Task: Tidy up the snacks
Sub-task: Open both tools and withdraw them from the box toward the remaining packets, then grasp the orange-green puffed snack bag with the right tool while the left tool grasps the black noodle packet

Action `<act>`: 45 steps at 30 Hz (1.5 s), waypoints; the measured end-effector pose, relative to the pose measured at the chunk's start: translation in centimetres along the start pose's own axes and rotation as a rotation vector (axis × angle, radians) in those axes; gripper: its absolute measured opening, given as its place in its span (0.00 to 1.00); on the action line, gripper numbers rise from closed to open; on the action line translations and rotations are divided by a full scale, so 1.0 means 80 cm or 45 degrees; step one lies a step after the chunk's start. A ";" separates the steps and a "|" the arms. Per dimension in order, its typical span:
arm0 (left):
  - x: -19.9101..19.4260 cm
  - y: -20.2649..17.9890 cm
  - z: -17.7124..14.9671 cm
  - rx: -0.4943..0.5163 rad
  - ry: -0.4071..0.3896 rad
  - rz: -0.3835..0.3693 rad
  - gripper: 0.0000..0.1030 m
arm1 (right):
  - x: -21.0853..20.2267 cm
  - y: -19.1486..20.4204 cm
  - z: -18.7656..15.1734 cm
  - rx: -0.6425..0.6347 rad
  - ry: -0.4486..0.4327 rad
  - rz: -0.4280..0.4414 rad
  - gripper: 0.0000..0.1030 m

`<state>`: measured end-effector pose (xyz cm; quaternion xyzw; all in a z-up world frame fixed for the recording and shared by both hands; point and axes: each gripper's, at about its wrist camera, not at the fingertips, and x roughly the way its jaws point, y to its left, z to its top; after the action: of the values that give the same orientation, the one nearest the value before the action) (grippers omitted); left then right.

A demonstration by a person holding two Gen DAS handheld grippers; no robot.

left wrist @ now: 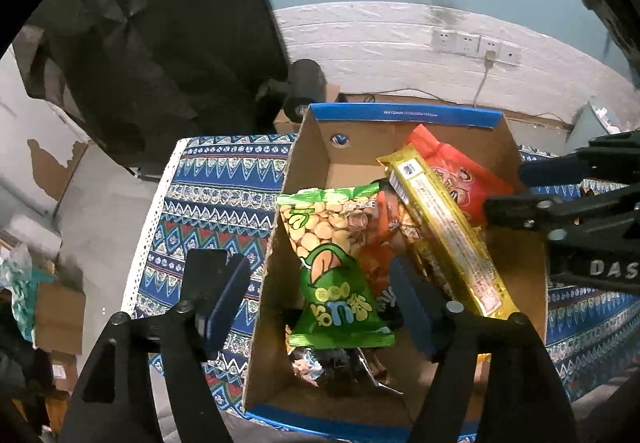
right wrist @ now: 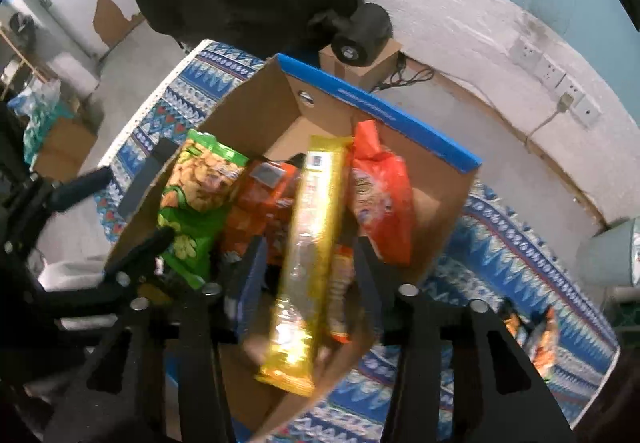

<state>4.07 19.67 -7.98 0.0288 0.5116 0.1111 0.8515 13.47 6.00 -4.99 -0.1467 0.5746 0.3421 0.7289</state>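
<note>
A cardboard box with a blue rim point(left wrist: 400, 115) point(right wrist: 380, 107) stands on the patterned cloth and holds several snack packs. A green bean bag point(left wrist: 332, 263) point(right wrist: 196, 195) leans upright inside its left wall, between the wide-apart fingers of my left gripper point(left wrist: 320, 295). That gripper is open, its left finger point(left wrist: 224, 291) outside the box wall. A long yellow biscuit pack point(left wrist: 448, 235) point(right wrist: 312, 235), blurred, hangs slanted between the fingers of my right gripper point(right wrist: 308, 279), which is open with its pads clear of the pack. A red bag point(right wrist: 384, 203) and an orange pack point(right wrist: 264, 203) lie beside it.
The blue patterned tablecloth point(left wrist: 216, 195) covers the table around the box. More snack packs point(right wrist: 536, 339) lie on it at the right. A black cylinder point(right wrist: 360, 31) sits on a small carton behind the box. Cartons point(left wrist: 60, 307) stand on the floor at left.
</note>
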 end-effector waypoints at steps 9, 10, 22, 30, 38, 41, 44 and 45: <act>-0.008 -0.042 0.004 0.085 -0.006 -0.031 0.78 | -0.026 -0.051 -0.030 -0.028 0.006 -0.086 0.63; -0.009 -0.046 0.005 0.092 -0.004 -0.039 0.78 | -0.028 -0.057 -0.033 -0.036 0.011 -0.099 0.63; -0.012 -0.112 0.014 0.147 0.050 -0.163 0.78 | -0.054 -0.155 -0.090 -0.029 0.069 -0.196 0.67; -0.014 -0.176 0.014 0.261 0.072 -0.198 0.79 | -0.062 -0.220 -0.127 0.069 0.070 -0.193 0.69; -0.006 -0.242 0.022 0.358 0.100 -0.230 0.79 | -0.060 -0.283 -0.170 0.191 0.095 -0.148 0.69; 0.001 -0.267 0.023 0.387 0.117 -0.254 0.80 | -0.051 -0.300 -0.186 0.227 0.122 -0.126 0.69; 0.011 -0.294 0.024 0.418 0.136 -0.270 0.86 | -0.039 -0.315 -0.200 0.245 0.155 -0.130 0.69; 0.014 -0.301 0.025 0.426 0.140 -0.273 0.86 | -0.033 -0.320 -0.205 0.251 0.167 -0.124 0.69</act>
<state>10.17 -3.42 -11.93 0.1091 0.5688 -0.0652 0.8126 18.18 -23.31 -11.92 -0.1242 0.6441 0.2380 0.7163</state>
